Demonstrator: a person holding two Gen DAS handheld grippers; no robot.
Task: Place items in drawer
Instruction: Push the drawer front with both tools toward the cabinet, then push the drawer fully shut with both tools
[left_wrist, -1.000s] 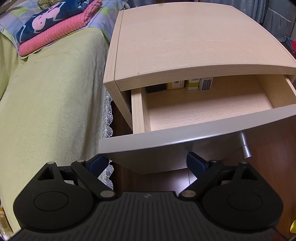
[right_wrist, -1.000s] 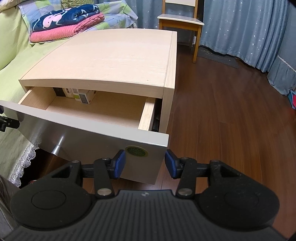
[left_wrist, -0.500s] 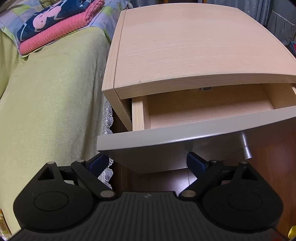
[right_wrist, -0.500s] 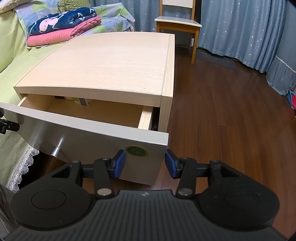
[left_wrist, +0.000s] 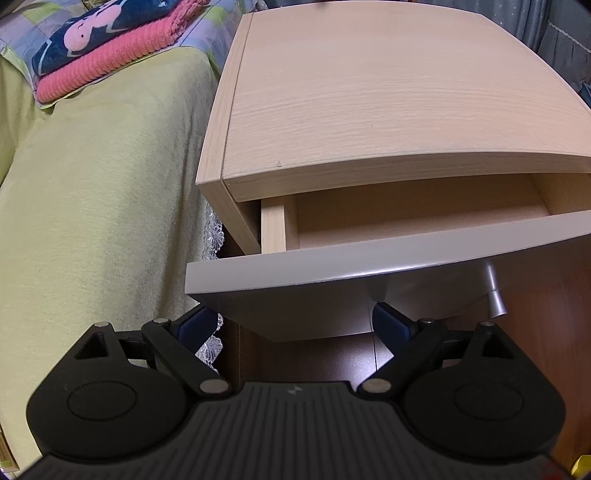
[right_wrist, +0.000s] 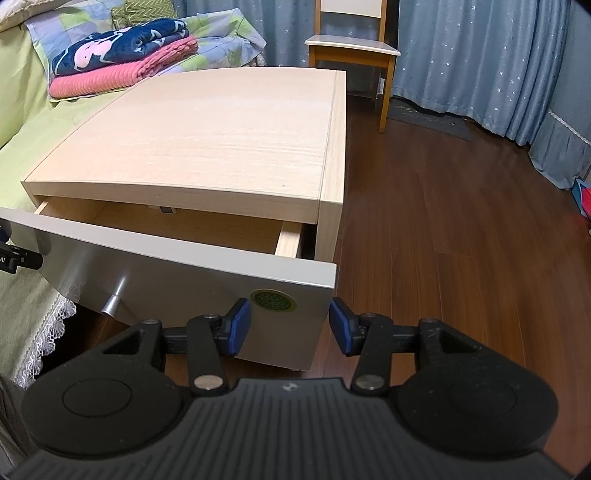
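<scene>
Left gripper (left_wrist: 291, 325): jaws spread wide, holding nothing; its blue pads (left_wrist: 194, 325) sit low against the grey front of the drawer, near that panel's left corner.
Right gripper (right_wrist: 290, 326): jaws apart, empty; its left pad (right_wrist: 238, 325) lies over the drawer front just left of a round green sticker (right_wrist: 273, 300), its right pad just past the panel's right edge, over the floor.
Drawer (left_wrist: 388, 258): part-way out of the nightstand; the right wrist view (right_wrist: 177, 254) shows the same gap of pale wood between front panel and cabinet top.
Handle (left_wrist: 495, 295): a silver bar sticking out of the drawer front, right of the left gripper.
Items (right_wrist: 167, 210): only a sliver of a small box shows at the back of the drawer, under the overhanging top, in the right wrist view; the left wrist view shows only the bare drawer floor.
Nightstand (right_wrist: 221, 136): pale wood, curved front edge, its top bare.
Bed (left_wrist: 92, 184): yellow-green cover with lace trim, touching the nightstand's left side.
Blankets (right_wrist: 118, 59): a navy one folded on a pink one, at the far end of the bed.
Chair (right_wrist: 354, 48): wooden, behind the nightstand, before the blue curtain (right_wrist: 480, 55).
Floor (right_wrist: 443, 240): dark wood boards.
</scene>
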